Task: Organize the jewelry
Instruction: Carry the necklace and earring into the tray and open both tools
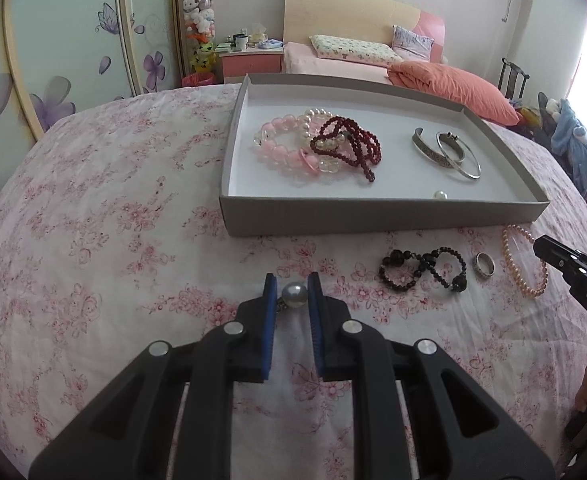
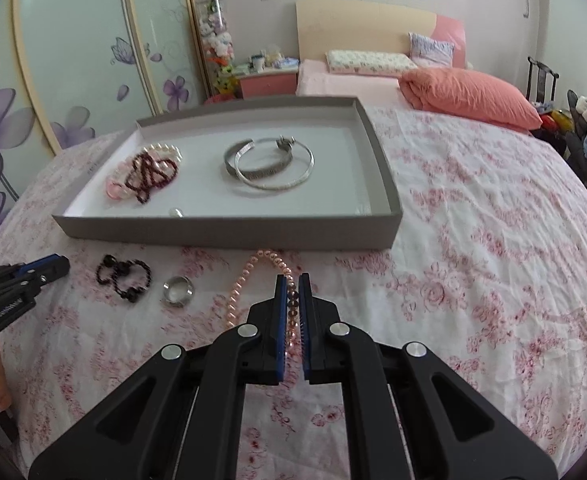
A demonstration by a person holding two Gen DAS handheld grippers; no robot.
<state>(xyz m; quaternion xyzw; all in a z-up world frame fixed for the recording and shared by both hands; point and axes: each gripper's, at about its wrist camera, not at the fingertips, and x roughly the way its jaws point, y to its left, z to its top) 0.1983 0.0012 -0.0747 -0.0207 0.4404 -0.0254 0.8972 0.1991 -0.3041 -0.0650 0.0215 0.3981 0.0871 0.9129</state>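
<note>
Left hand-held gripper [image 1: 292,294] clamped on a silver pearl [image 1: 294,295]; right hand-held gripper [image 2: 292,294] closed around pink pearl bracelet [image 2: 237,288] on floral bedsheet [image 2: 473,240].

right gripper [image 2: 292,280] – jaws closed on pink pearl strand [image 2: 239,286] | ring [image 2: 178,290] left of it | gray tray [image 2: 229,232] ahead

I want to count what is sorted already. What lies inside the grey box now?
Inside the grey box: pink bead bracelet, white pearl bracelet, dark red bead strand lying over them, two silver bangles, one loose pearl. Anything beneath the pile is hidden.
</note>
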